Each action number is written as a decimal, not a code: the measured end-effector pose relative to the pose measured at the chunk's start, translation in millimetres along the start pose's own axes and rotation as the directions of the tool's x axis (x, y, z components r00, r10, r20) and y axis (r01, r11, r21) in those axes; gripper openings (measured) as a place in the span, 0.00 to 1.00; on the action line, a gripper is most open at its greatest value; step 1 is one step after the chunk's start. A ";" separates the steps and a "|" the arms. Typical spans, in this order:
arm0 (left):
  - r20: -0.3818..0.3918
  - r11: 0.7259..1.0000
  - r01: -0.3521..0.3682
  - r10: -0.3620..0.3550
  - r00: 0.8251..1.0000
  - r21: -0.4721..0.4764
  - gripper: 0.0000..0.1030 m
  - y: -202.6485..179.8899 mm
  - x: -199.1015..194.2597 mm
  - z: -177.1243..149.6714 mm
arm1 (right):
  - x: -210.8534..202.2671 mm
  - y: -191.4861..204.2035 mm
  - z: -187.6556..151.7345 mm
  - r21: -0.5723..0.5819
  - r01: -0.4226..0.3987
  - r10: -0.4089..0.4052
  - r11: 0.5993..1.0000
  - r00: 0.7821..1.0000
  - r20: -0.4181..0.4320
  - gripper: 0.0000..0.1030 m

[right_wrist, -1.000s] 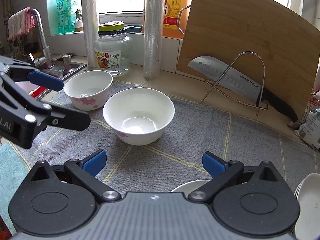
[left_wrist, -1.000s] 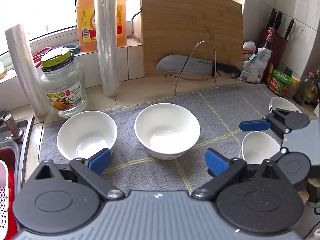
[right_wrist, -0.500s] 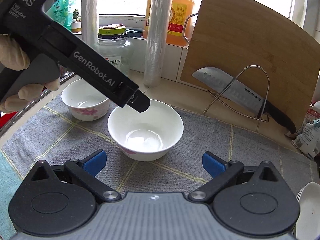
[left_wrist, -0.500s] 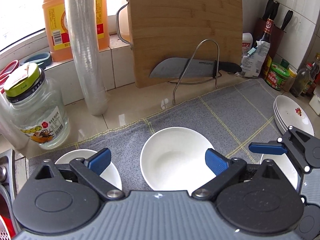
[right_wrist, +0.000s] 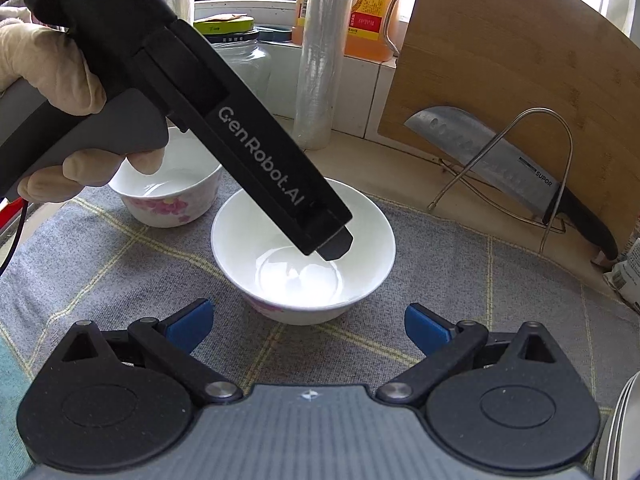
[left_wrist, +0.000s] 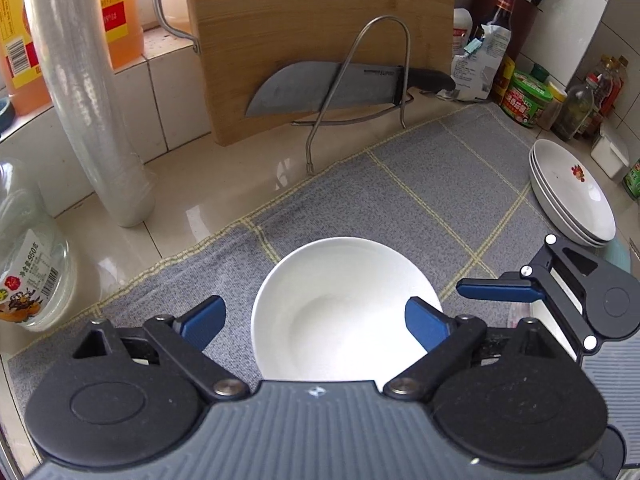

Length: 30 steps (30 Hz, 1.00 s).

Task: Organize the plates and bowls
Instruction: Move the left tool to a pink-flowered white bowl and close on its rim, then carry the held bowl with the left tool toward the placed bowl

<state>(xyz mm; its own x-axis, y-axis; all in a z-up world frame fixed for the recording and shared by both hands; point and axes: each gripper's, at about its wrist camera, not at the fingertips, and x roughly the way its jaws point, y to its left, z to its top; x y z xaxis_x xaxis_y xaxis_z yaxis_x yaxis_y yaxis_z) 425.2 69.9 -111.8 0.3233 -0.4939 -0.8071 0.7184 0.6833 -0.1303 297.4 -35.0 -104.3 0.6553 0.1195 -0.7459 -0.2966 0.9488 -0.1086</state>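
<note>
A white bowl (left_wrist: pixel 340 304) with pink flowers outside sits on the grey mat (left_wrist: pixel 420 200). My left gripper (left_wrist: pixel 316 324) is open, tilted down over it, the right pad (left_wrist: pixel 424 326) at the bowl's right rim and the left pad outside its left rim. In the right wrist view the same bowl (right_wrist: pixel 360 240) lies under the left gripper's body (right_wrist: pixel 240 152). A second flowered bowl (right_wrist: pixel 168 196) stands behind at left. My right gripper (right_wrist: pixel 308 326) is open and empty, just in front of the middle bowl. Stacked white plates (left_wrist: pixel 572 196) lie at right.
A cutting board (left_wrist: pixel 320 40) and a knife (left_wrist: pixel 340 88) on a wire rack stand at the back. A plastic-wrap roll (left_wrist: pixel 84 92), a glass jar (left_wrist: pixel 28 260) and an oil bottle are at back left. Sauce bottles (left_wrist: pixel 528 96) stand at back right.
My left gripper has moved forward and down over the middle bowl, leaving the left bowl out of its view. My right gripper has edged closer to the middle bowl.
</note>
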 end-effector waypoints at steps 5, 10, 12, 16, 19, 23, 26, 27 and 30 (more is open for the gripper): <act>-0.013 1.000 0.014 -0.014 1.000 0.015 0.90 0.0 4.0 0.4 | 7.7 2.4 1.8 -0.020 -0.004 0.004 1.000 1.000 -0.013 0.99; -0.026 0.999 0.018 -0.017 1.000 0.029 0.90 -1.6 7.2 2.3 | 10.1 2.0 5.4 -0.034 -0.010 0.010 0.999 1.000 -0.007 0.99; -0.031 0.999 0.019 -0.018 0.999 0.026 0.89 -1.8 8.4 2.5 | 10.8 2.0 6.4 -0.038 -0.013 0.013 0.999 1.000 -0.006 0.98; -0.038 0.999 0.027 -0.026 0.999 0.025 0.82 -2.0 10.8 3.4 | 13.1 1.5 7.3 -0.048 -0.018 0.018 0.999 1.000 -0.006 0.95; -0.043 0.999 0.042 -0.042 0.998 0.019 0.80 -1.1 11.9 4.6 | 15.9 1.2 8.3 -0.053 -0.024 0.023 0.998 1.000 -0.006 0.92; -0.039 0.999 0.048 -0.047 0.998 0.024 0.80 -1.8 11.6 5.6 | 18.7 -0.1 9.7 -0.049 -0.032 0.032 0.998 0.999 -0.010 0.86; -0.040 0.999 0.048 -0.047 0.998 0.026 0.78 -1.9 11.8 6.3 | 20.0 -2.2 11.1 -0.040 -0.032 0.032 0.999 0.999 -0.005 0.85; -0.041 0.999 0.048 -0.047 0.998 0.025 0.78 -1.9 11.8 6.5 | 19.8 -2.8 11.2 -0.036 -0.032 0.032 0.999 0.999 -0.004 0.85; -0.042 0.999 0.048 -0.047 0.998 0.026 0.77 -1.5 11.8 6.7 | 18.6 -3.6 11.9 -0.036 -0.032 0.032 0.999 0.999 -0.002 0.85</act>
<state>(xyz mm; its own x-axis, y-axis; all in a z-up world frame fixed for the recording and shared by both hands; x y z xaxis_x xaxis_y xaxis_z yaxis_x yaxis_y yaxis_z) 432.1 59.4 -117.2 0.2633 -0.5025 -0.8235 0.7490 0.6445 -0.1539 318.9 -32.7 -110.0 0.6444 0.1495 -0.7500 -0.3426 0.9332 -0.1084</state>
